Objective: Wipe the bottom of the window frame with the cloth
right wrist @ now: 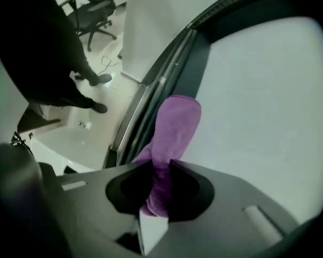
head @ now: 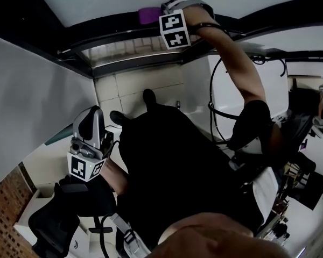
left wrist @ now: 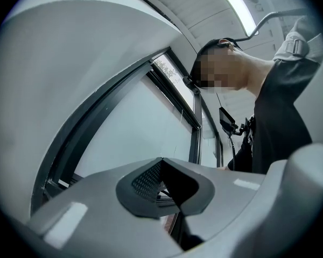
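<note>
Purple cloth pinched in right gripper at the dark window frame, a mere sliver in head view, left gripper clenched empty, its view facing the pane

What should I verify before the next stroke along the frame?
1. Cloth gripped: ok. The right gripper has its jaws shut on the purple cloth.
2. Cloth reaching out: ok. Its free end extends past the jaws, beside the dark window frame.
3. Cloth pressed on the frame: cannot tell. It seems to lie more over the pane than the frame.
4. Left gripper out of the way: ok. It is held low, jaws together on nothing.
5. Cable clear of the raised arm: cannot tell. It loops close beside it.
</note>
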### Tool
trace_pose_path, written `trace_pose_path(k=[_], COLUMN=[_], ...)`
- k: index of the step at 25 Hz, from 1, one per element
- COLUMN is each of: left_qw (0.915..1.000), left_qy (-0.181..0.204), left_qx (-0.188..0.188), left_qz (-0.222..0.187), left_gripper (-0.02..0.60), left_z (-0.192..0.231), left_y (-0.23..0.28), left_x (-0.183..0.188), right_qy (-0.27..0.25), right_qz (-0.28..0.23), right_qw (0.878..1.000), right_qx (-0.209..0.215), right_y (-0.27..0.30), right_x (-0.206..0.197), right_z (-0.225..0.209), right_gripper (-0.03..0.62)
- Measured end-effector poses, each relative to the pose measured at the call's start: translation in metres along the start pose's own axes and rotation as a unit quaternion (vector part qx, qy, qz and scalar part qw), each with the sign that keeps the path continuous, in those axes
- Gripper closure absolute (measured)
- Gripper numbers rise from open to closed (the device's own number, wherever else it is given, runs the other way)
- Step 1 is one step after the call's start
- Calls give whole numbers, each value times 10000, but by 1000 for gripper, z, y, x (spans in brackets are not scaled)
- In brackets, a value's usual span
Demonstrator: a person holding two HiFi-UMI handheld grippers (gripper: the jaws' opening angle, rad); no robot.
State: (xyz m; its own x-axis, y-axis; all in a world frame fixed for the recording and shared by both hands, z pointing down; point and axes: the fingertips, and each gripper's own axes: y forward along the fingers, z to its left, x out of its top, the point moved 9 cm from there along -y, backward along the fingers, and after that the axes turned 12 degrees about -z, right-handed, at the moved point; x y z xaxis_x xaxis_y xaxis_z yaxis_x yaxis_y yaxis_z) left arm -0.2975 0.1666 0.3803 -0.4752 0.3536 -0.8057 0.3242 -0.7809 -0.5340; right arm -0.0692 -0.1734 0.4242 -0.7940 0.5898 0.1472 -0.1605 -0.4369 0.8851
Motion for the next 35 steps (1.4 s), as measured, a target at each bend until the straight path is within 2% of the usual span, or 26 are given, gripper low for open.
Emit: trace_pose_path(k=[2, 4, 6, 7, 8, 9, 10, 11, 12, 13, 14, 15, 16, 17, 18, 19, 20, 21, 22, 23, 24, 25, 27, 29, 33, 35], left_qw=[10000, 10000, 9999, 9999, 9998, 9997, 9996, 9994, 9992, 9988, 9985, 9980, 9974, 9966, 9958, 9949, 9938, 9924, 9910, 9897, 9887, 9880, 9872, 9871, 9876, 9867], left_qy=[-43, -79, -103, -115, -131, -155, -185, -218, -249, -271, -281, -278, -268, -261, -263, -279, -305, -333, -355, -372, -391, -413, -435, -415, -377, -401], left_qx=[10, 19, 6, -12, -32, -49, -62, -74, -90, -119, -169, -244, -338, -433, -519, -596, -666, -730, -786, -829, -855, -864, -845, -782, -644, -621], left_qz=[5, 39, 86, 107, 131, 162, 202, 254, 315, 380, 447, 515, 584, 649, 708, 768, 841, 928, 1019, 1103, 1169, 1215, 1284, 1337, 1382, 1445], left_gripper=[578, 579, 578, 578, 578, 578, 578, 578, 578, 578, 578, 578, 578, 578, 578, 578, 578, 578, 578, 578, 578, 578, 578, 578, 578, 578], left_z=[1, 3, 7, 8, 9, 8, 6, 3, -1, -5, -7, -6, -4, -3, -5, -9, -15, -21, -28, -33, -38, -42, -47, -45, -36, -34], left_y=[-1, 0, 2, 3, 5, 7, 10, 14, 19, 25, 32, 39, 46, 53, 60, 66, 71, 75, 80, 85, 89, 92, 96, 96, 91, 91], left_x=[-2, -4, -6, -7, -9, -10, -12, -14, -16, -18, -19, -19, -19, -20, -23, -27, -33, -38, -43, -47, -50, -53, -58, -60, -63, -65], right_qy=[-532, -963, -808, -283, 607, 1835, 3271, 4684, 5852, 6651, 7087, 7270, 7307, 7252, 7118, 6913, 6662, 6417, 6226, 6086, 5963, 5845, 5646, 5453, 5146, 5001], right_qz=[239, 98, -660, -1320, -2126, -3006, -3865, -4595, -5144, -5549, -5886, -6181, -6396, -6491, -6455, -6295, -6041, -5748, -5478, -5264, -5107, -5004, -4944, -4988, -5266, -5347], right_qw=[9983, 9945, 9882, 9791, 9573, 9109, 8282, 7088, 5679, 4314, 3244, 2584, 2292, 2282, 2509, 2936, 3475, 3993, 4396, 4684, 4905, 5074, 5263, 5374, 5470, 5621], right_qx=[77, 406, 1124, 1523, 1865, 2151, 2401, 2590, 2654, 2524, 2146, 1508, 669, -258, -1170, -1989, -2655, -3136, -3449, -3648, -3783, -3879, -3998, -4063, -3984, -3847], right_y=[-14, -34, -49, -51, -45, -32, -13, 8, 27, 39, 43, 41, 35, 29, 23, 20, 19, 20, 22, 23, 24, 25, 25, 21, 11, -3], right_x=[13, 31, 48, 53, 52, 44, 32, 19, 10, 5, 1, -4, -10, -18, -26, -33, -37, -38, -38, -38, -39, -40, -41, -41, -31, -21], right_z=[25, 65, 113, 133, 149, 163, 178, 195, 213, 226, 230, 226, 215, 201, 186, 173, 161, 150, 138, 127, 117, 111, 109, 114, 133, 154], right_gripper=[531, 531, 530, 530, 528, 528, 528, 528, 528, 528, 528, 528, 528, 526, 528, 528, 526, 526, 528, 526, 526, 526, 528, 528, 528, 528])
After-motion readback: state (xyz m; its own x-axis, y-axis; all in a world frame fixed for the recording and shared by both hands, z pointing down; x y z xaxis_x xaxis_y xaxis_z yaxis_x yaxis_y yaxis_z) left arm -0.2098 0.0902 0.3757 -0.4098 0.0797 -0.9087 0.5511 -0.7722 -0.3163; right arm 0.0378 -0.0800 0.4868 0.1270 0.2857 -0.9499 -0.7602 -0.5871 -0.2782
